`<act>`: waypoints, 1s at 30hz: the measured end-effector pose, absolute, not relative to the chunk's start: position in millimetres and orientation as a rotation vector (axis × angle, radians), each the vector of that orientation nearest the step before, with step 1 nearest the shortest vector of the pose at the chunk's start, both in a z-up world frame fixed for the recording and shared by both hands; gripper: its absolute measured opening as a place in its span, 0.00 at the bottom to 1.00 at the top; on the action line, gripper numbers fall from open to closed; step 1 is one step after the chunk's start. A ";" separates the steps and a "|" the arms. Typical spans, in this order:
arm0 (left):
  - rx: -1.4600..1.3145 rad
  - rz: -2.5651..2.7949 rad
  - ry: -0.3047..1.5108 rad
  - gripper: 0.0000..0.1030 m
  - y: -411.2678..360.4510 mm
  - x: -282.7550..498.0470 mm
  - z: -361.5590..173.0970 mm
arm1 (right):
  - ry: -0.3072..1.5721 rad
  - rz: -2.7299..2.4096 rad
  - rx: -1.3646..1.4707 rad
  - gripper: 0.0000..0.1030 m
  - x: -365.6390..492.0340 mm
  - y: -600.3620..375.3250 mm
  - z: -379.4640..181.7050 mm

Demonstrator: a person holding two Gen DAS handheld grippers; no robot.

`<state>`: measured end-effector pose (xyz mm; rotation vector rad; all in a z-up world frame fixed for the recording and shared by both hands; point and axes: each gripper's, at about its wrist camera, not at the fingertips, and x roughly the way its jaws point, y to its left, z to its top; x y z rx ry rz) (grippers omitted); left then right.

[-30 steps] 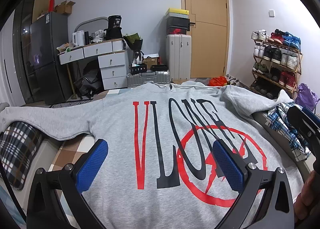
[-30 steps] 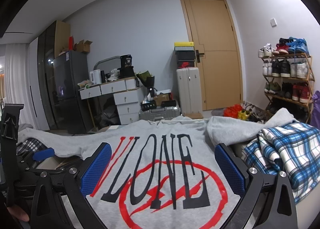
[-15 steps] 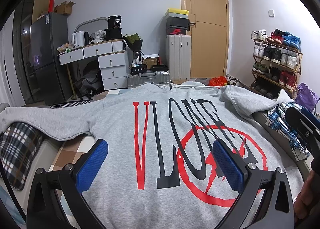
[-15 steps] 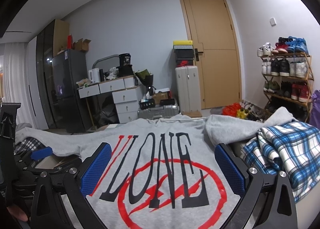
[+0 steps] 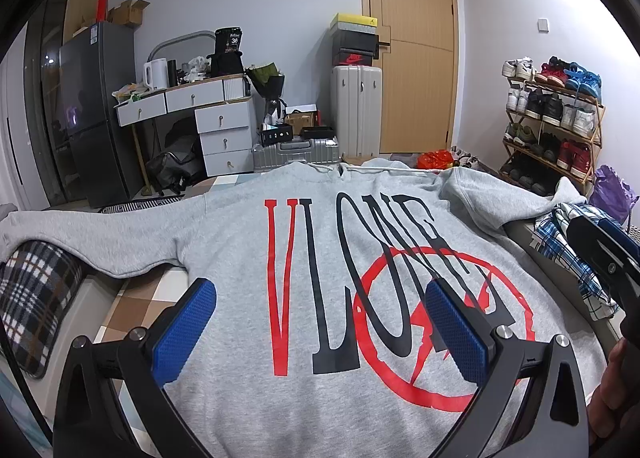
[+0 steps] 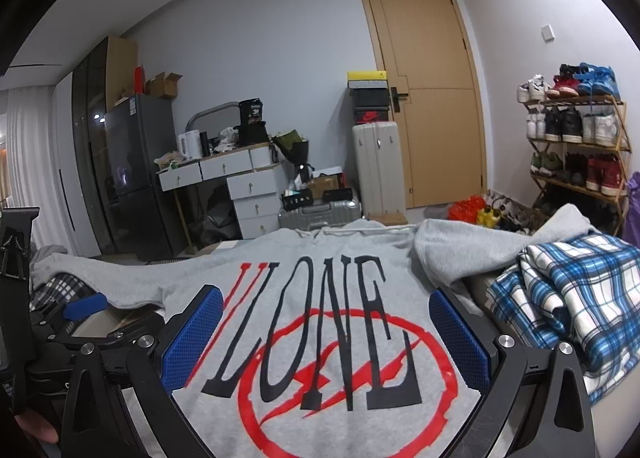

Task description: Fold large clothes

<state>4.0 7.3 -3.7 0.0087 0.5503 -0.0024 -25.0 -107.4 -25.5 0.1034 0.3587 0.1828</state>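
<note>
A grey sweatshirt (image 5: pixel 248 250) printed VLONE in red and black lies spread flat, hem toward me, its left sleeve stretched out over a plaid cushion. The same grey sweatshirt (image 6: pixel 452 250) has its right sleeve bunched near the plaid shirt. My left gripper (image 5: pixel 320 298) hovers open above the lower print, holding nothing. My right gripper (image 6: pixel 326 306) is open over the circle logo, also empty. The right gripper's body (image 5: pixel 604 254) shows at the right edge of the left wrist view, and the left gripper's body (image 6: pixel 80 322) at the left of the right wrist view.
A folded blue plaid shirt (image 6: pixel 568 298) lies right of the sweatshirt. A dark plaid cushion (image 5: pixel 36 290) sits at the left. Beyond stand a drawer desk (image 5: pixel 200 113), suitcases (image 5: pixel 356 105), a door (image 5: pixel 416 57), a shoe rack (image 5: pixel 556 117) and a fridge (image 5: pixel 96 109).
The right wrist view has tilted slightly, so the sweatshirt sits a little lower in it. The left gripper and the garment are unchanged.
</note>
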 end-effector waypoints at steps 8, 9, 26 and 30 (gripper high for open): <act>0.019 -0.022 0.582 0.99 6.9 6.7 -9.6 | 0.410 0.227 0.167 1.00 -8.5 -133.0 -18.4; 0.022 -0.025 0.587 0.99 6.8 6.8 -10.4 | 0.421 0.215 0.181 1.00 -3.4 -143.3 -14.7; 0.059 -0.044 0.694 0.99 22.5 24.9 -33.2 | 0.719 -0.250 0.598 1.00 146.6 -502.5 -15.7; 0.101 -0.028 0.701 0.99 23.4 31.2 -39.9 | 0.837 -0.269 0.736 1.00 190.9 -538.3 -47.3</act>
